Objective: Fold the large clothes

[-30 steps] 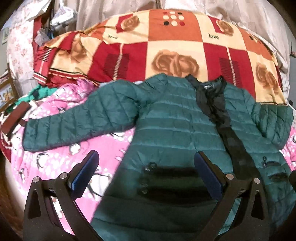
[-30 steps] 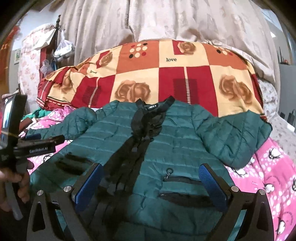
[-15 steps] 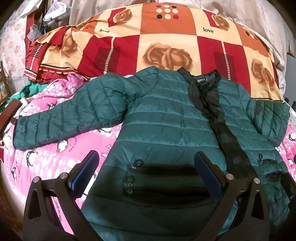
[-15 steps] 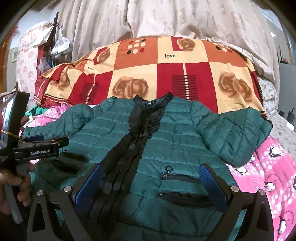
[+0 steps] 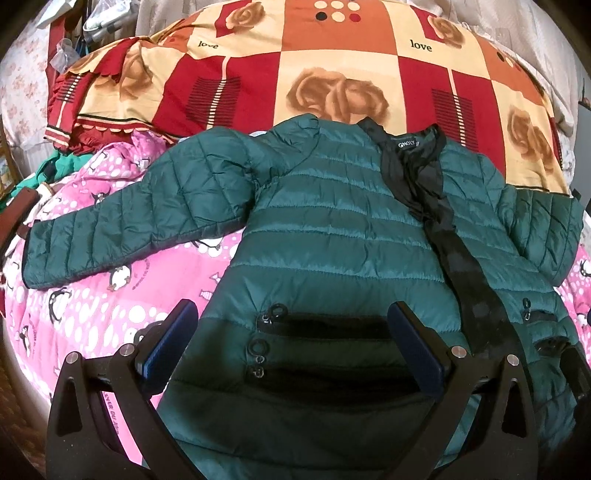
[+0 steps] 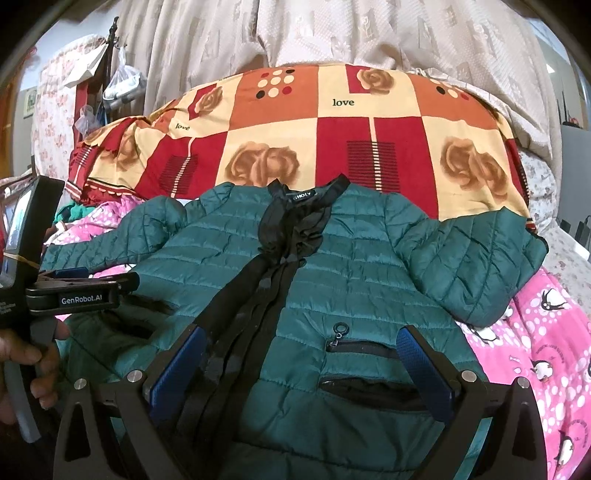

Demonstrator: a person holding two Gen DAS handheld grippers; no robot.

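Observation:
A dark green quilted jacket [image 5: 332,236] lies front up on the bed, its black zipper band running down the middle. It also shows in the right wrist view [image 6: 332,280]. One sleeve [image 5: 122,221] stretches out to the left. The other sleeve [image 6: 476,262] lies folded at the right. My left gripper [image 5: 291,332] is open and empty, hovering over the jacket's lower left pocket. My right gripper [image 6: 301,354] is open and empty over the lower right pocket. The left gripper also shows from the side in the right wrist view [image 6: 85,291].
The jacket rests on a pink penguin-print blanket [image 5: 92,302]. A red and orange rose-patterned quilt [image 5: 332,74] is piled behind it. A beige curtain [image 6: 332,33] hangs at the back. Bags and clutter [image 6: 118,85] hang at the far left.
Both grippers have moved forward and a little lower over the jacket, so it looks larger. Both stay open and empty.

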